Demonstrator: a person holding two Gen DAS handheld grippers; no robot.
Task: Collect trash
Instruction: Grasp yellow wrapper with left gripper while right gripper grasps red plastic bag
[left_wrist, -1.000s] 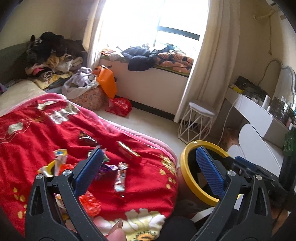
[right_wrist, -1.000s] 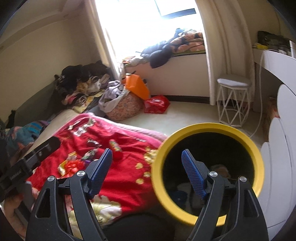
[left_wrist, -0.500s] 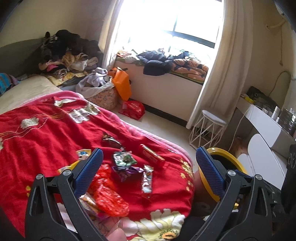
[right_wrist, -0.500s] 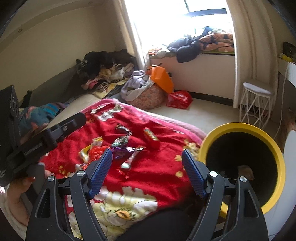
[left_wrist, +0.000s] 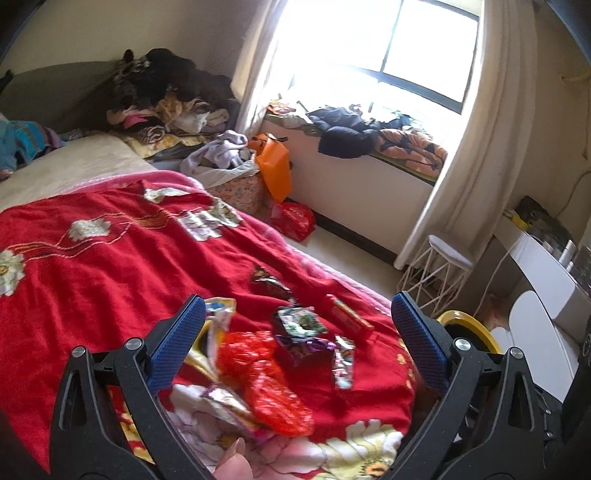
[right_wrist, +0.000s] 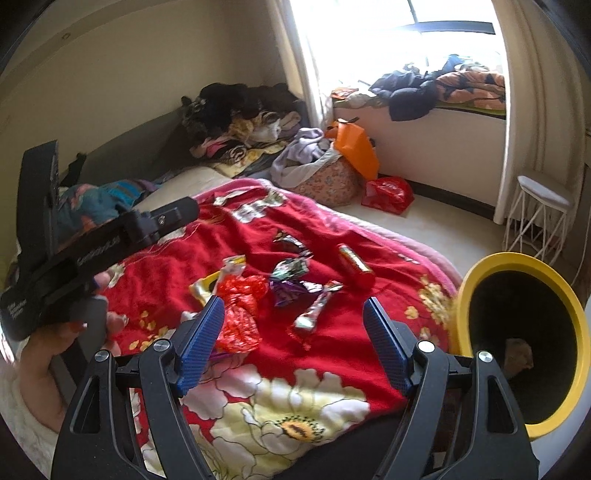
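Observation:
Several snack wrappers lie on a red flowered blanket (left_wrist: 110, 258): a crinkly red wrapper (left_wrist: 266, 376) (right_wrist: 240, 306), a purple and green one (left_wrist: 301, 328) (right_wrist: 290, 280), a silver stick wrapper (left_wrist: 343, 360) (right_wrist: 317, 306) and a red tube (left_wrist: 349, 319) (right_wrist: 354, 266). My left gripper (left_wrist: 295, 314) hovers open above them, holding nothing. My right gripper (right_wrist: 294, 314) is open too, above the blanket's near edge. A black bin with a yellow rim (right_wrist: 517, 332) (left_wrist: 469, 328) stands to the right of the bed, with a scrap inside.
A person's hand (right_wrist: 70, 332) holds the left gripper's body at the left of the right wrist view. Clothes are piled at the bed's head (left_wrist: 166, 96). A white wire stool (left_wrist: 436, 273), an orange bag (left_wrist: 273, 166) and a red bag (left_wrist: 295, 218) stand on the floor.
Both views have swung left from the bin onto the blanket. The bin has slid to the right edge and the wrappers now sit between the fingers. Both jaws stay open.

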